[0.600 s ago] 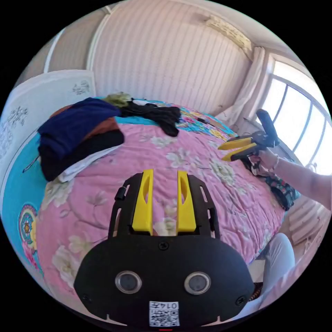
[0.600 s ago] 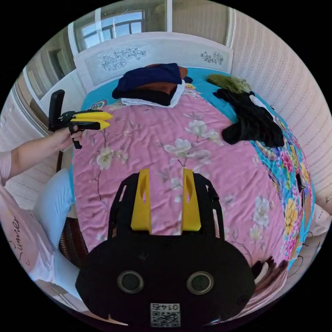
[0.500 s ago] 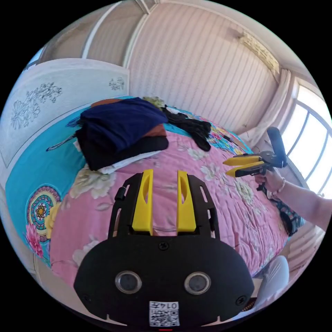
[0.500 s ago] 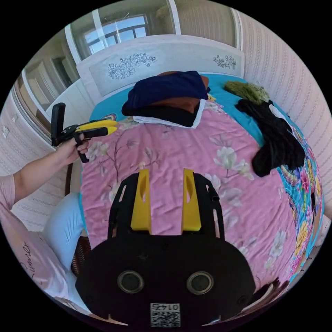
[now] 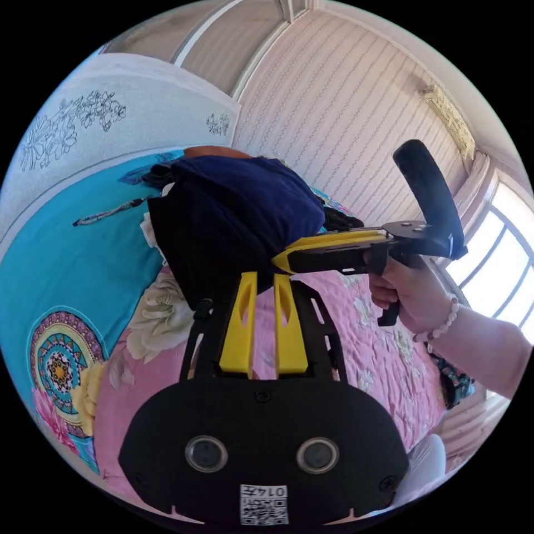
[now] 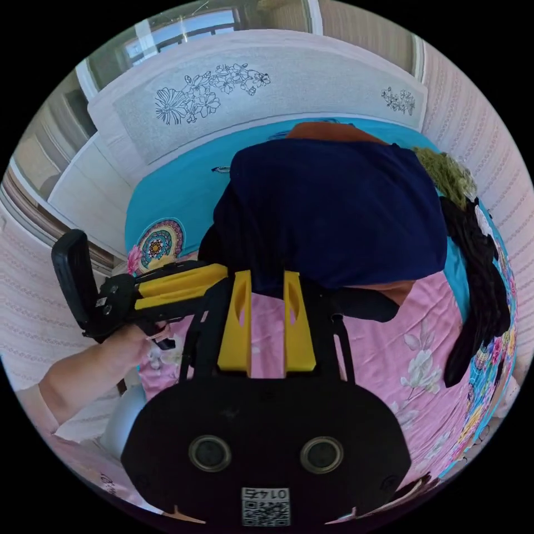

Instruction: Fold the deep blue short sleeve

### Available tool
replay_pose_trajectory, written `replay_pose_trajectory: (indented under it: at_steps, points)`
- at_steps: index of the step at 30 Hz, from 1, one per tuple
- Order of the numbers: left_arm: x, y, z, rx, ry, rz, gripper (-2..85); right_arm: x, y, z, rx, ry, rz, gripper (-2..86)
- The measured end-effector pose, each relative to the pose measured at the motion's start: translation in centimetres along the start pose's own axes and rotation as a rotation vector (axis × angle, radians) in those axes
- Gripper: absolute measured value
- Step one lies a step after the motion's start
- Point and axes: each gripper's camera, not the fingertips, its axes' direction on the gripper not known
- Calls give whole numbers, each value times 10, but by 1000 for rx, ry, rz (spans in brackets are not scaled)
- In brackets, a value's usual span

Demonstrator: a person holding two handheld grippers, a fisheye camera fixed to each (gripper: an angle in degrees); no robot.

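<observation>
The deep blue short sleeve (image 6: 334,211) lies on top of a pile of clothes (image 5: 222,261) at the head of the bed (image 6: 411,356); both the left gripper (image 5: 263,281) and the right gripper (image 6: 266,278) are at its near edge, fingers narrowly parted and gripping nothing. Risk: fingers that bite too deep could catch the black garment (image 6: 361,305) underneath and drag the pile along. No containers are present.
</observation>
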Motion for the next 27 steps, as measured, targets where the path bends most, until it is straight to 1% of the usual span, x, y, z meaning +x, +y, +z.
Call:
replay_pose_trajectory:
  at_steps: [1, 2, 4, 5, 8, 10, 11, 12, 13, 14, 15, 16, 17, 18, 19, 20, 21, 22, 23, 26, 27]
  points:
    - [3, 1, -9, 44, 34, -6, 1, 0, 7, -7, 21, -1, -15, 23]
    - [6, 1, -13, 51, 40, 7, -2, 0, 12, -12, 31, 2, -28, 18]
    - [29, 1, -31, 59, 35, 130, -8, 1, 35, -37, 71, 6, -83, 6]
    - [36, 1, -37, 63, 41, 159, -8, 2, 42, -45, 86, -5, -87, 4]
    - [81, 9, -74, 59, 149, 281, -9, 5, 95, -93, 184, -58, -52, -1]
    - [135, 47, -102, 36, 256, 408, -10, -1, 168, -136, 276, -120, 2, -2]
    - [147, 62, -108, 20, 291, 428, -10, -4, 191, -144, 292, -133, 24, -2]
    - [168, 97, -114, -21, 374, 440, -10, -12, 242, -155, 307, -154, 66, -2]
    - [184, 136, -113, -92, 456, 413, -10, -24, 295, -156, 301, -150, 104, -2]
    - [191, 159, -110, -134, 490, 391, -10, -31, 322, -153, 284, -145, 133, -2]
    - [202, 206, -99, -237, 520, 354, -10, -41, 377, -139, 236, -143, 218, -2]
    - [211, 252, -84, -363, 491, 323, -10, -46, 429, -117, 173, -160, 345, -2]
    - [215, 273, -76, -435, 472, 320, -10, -48, 453, -103, 128, -175, 411, -2]
    - [218, 307, -63, -578, 359, 298, -10, -52, 497, -77, 39, -174, 556, -3]
    - [215, 328, -63, -598, 295, 292, -10, -57, 536, -63, 32, -162, 684, -3]
    - [212, 333, -67, -599, 290, 272, -10, -58, 551, -60, 46, -177, 741, -2]
    - [206, 334, -75, -627, 335, 249, -10, -63, 575, -59, 95, -227, 816, -1]
    - [199, 332, -87, -647, 406, 225, -9, -70, 588, -64, 152, -252, 834, 1]
    - [196, 330, -95, -639, 421, 220, -9, -74, 591, -67, 169, -248, 822, 1]
    - [179, 325, -142, -564, 343, 226, -8, -96, 574, -80, 163, -130, 648, 13]
    - [170, 324, -159, -530, 288, 222, -5, -107, 558, -81, 157, -79, 544, 23]
